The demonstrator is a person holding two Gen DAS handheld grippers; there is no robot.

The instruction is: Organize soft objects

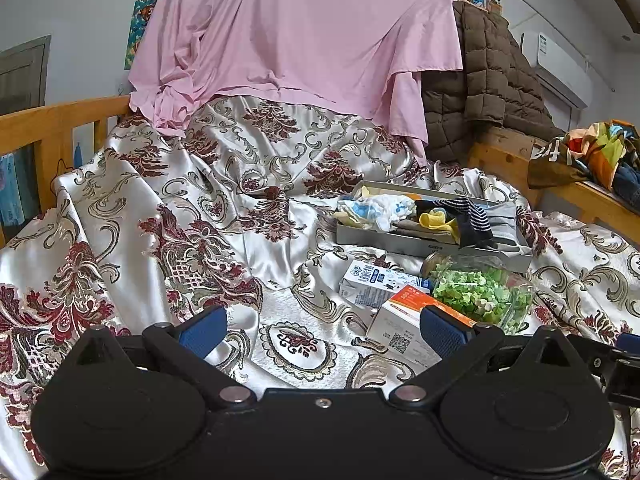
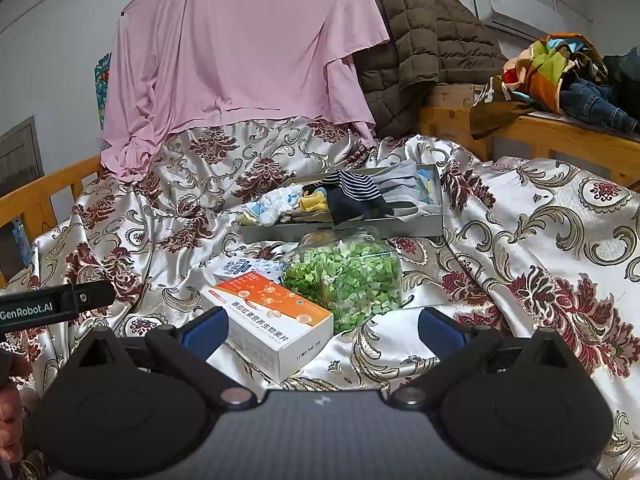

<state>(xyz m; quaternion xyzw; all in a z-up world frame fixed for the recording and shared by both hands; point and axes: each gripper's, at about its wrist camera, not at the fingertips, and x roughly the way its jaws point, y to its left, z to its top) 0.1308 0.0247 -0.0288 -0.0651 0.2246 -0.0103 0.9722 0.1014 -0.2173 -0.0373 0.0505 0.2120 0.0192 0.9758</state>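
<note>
Item 1: left gripper [image 1: 323,330]. Jaws are standing wide apart and gripping nothing, hovering low over the bedspread; the white-and-orange carton [image 1: 404,330] is lying just ahead of its right finger, partly hidden by it.

Item 2: right gripper [image 2: 323,330]. It is also spread wide and carrying nothing. The same white-and-orange carton [image 2: 272,320] is lying just ahead between its fingers, toward the left one. The open stance of both suggests neither has committed to a pick yet.

Item 3: grey shallow box [image 2: 434,216], further ahead of the right gripper, beyond the jar. It is holding the soft goods: a white-and-blue patterned cloth [image 2: 276,204], a yellow sock [image 2: 314,201], a navy striped sock [image 2: 356,194] draping over the near wall, and grey folded fabric [image 2: 404,184]. The box appears to be serving as the collecting tray, so most of the sorting is probably done; the overhanging sock may still need tucking in.

Item 4: clear jar of green pieces [image 2: 346,276], lying on its side just beyond the carton, between it and the box. A small blue-and-white carton [image 2: 240,267] is sitting to the jar's left. These hard items are probably distractors.

Item 5: surface. A glossy cream satin bedspread [image 2: 520,240] with maroon damask motifs, heavily rumpled, so objects are resting tilted.

Item 6: room. A wooden bed rail [image 2: 40,196] is running far left; a pink sheet [image 2: 240,52] is hanging at the far end, a brown quilted jacket [image 2: 424,40] beside it, a heap of colourful clothes [image 2: 560,72] far right, and a wall air conditioner [image 2: 516,8] above.
</note>
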